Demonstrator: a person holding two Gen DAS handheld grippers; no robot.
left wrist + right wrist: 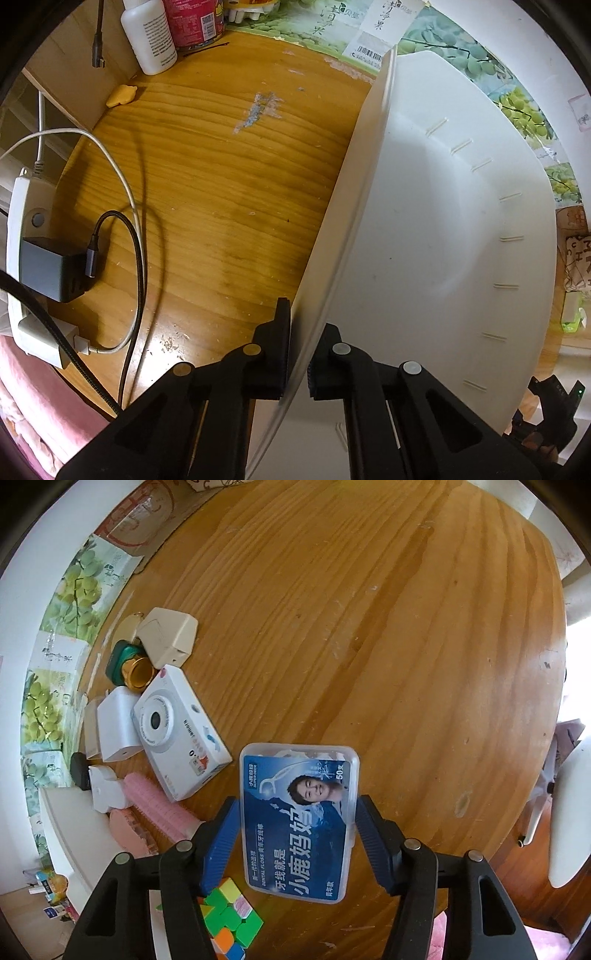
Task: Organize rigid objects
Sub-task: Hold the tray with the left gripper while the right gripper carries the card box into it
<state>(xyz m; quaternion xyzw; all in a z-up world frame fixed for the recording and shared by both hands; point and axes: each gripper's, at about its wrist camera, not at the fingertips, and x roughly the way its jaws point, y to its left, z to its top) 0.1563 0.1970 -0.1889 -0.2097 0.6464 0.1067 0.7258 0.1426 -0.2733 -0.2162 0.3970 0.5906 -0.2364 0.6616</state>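
Observation:
A large white plastic bin (436,229) stands on the wooden table (221,192), filling the right of the left wrist view. My left gripper (304,326) is shut on the bin's near wall, one black finger outside and one inside. In the right wrist view a clear dental floss box (299,823) with a blue label lies flat on the table (369,627). My right gripper (298,801) points down over it, and its blue pads (221,834) press against the box's two long sides.
Left of the bin lie a white power strip (22,236) with a grey charger (51,269) and looping cables, and a white bottle (151,37) at the back. Near the floss box sit a white camera (177,731), a colour cube (229,919), a pink roller (159,805) and small white boxes.

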